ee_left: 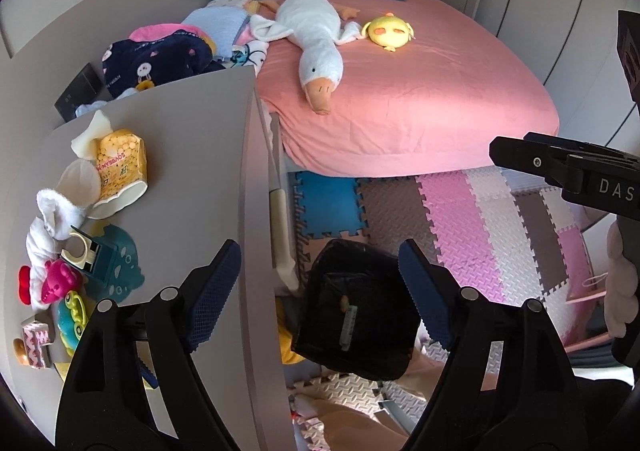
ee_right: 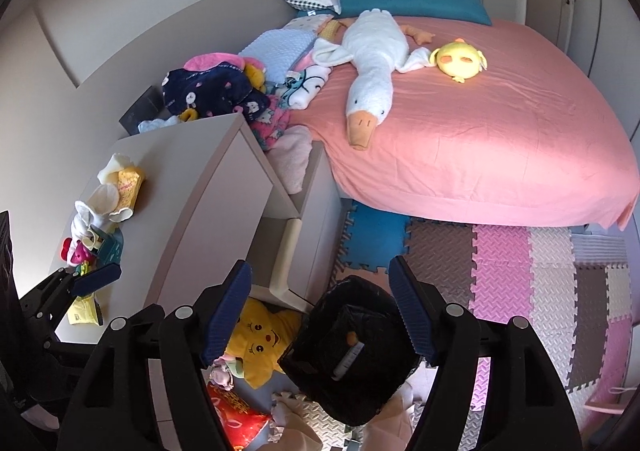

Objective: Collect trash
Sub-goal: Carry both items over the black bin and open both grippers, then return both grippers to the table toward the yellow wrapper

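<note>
Two grippers are in view, both tilted down over a black trash bin. Largest item: the bed point(ee_right: 500, 123) with a pink sheet, carrying a white goose plush point(ee_right: 372, 63) and a yellow chick plush point(ee_right: 460, 59), with a teal pillow point(ee_right: 412, 1) at the head. Clothes point(ee_right: 216, 91) lie piled along the bed's left side. The floor is covered with interlocking foam mats point(ee_right: 520, 271) in pink, white, grey and blue. A grey bench point(ee_left: 192, 155) stands left of the bed; its top carries a yellow tissue pack point(ee_left: 118, 163), crumpled white tissues point(ee_left: 52, 211), a teal dispenser point(ee_left: 108, 259) and small toys point(ee_left: 56, 283). The black trash bin point(ee_left: 356, 311) sits on the floor beside the bench, lined with a black bag; a small tube-like piece and an orange scrap lie inside. A yellow star plush point(ee_right: 260, 343) lies just left of the bin. The left gripper point(ee_left: 320, 291) has its jaws spread wide, nothing between the pads. The right gripper point(ee_right: 320, 315) is likewise spread wide and empty, directly above the bin
</note>
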### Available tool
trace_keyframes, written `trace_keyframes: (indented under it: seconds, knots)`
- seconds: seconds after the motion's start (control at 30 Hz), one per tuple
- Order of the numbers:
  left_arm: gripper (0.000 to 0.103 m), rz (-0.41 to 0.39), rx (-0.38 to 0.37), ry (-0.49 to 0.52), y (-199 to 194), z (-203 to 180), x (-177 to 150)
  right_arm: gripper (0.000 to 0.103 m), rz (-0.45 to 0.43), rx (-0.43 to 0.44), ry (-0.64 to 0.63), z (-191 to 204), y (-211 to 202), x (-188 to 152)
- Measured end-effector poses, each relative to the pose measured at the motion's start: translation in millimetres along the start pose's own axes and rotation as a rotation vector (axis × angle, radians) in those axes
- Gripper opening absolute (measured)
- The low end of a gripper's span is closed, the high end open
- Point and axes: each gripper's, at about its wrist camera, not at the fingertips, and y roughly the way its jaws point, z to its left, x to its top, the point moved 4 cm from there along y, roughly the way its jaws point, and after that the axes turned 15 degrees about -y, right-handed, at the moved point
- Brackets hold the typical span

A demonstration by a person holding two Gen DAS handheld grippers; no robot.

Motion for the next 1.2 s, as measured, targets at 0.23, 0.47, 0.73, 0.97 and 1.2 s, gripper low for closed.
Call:
trace_keyframes:
  seconds: [0.23, 0.47, 0.73, 0.97, 1.2]
  knots:
    - [0.078, 0.0, 0.019, -0.026, -0.9, 11.2, -0.5, 0.072, 0.007, 0.026, -0.034, 10.7, 6.7, 8.1]
    - [0.078, -0.007, 0.057, -0.081, -5.0, 29.1, -2.7, 0.072, 0.009, 0.063, -0.088, 29.2, 15.0, 17.9]
    - [0.078, -0.012, 0.134, -0.181, -18.5, 65.4, -11.7, 0.072, 0.013, 0.135, -0.175, 66.4, 28.3, 33.8]
    - [0.078, 0.006, 0.201, -0.319, -28.6, 104.1, -26.2, 0.072, 0.025, 0.203, -0.255, 105.0, 42.2, 42.2]
    - [0.078, -0.009, 0.274, -0.508, -44.7, 149.5, -42.3, 0.072, 0.031, 0.265, -0.329, 138.0, 50.9, 48.0]
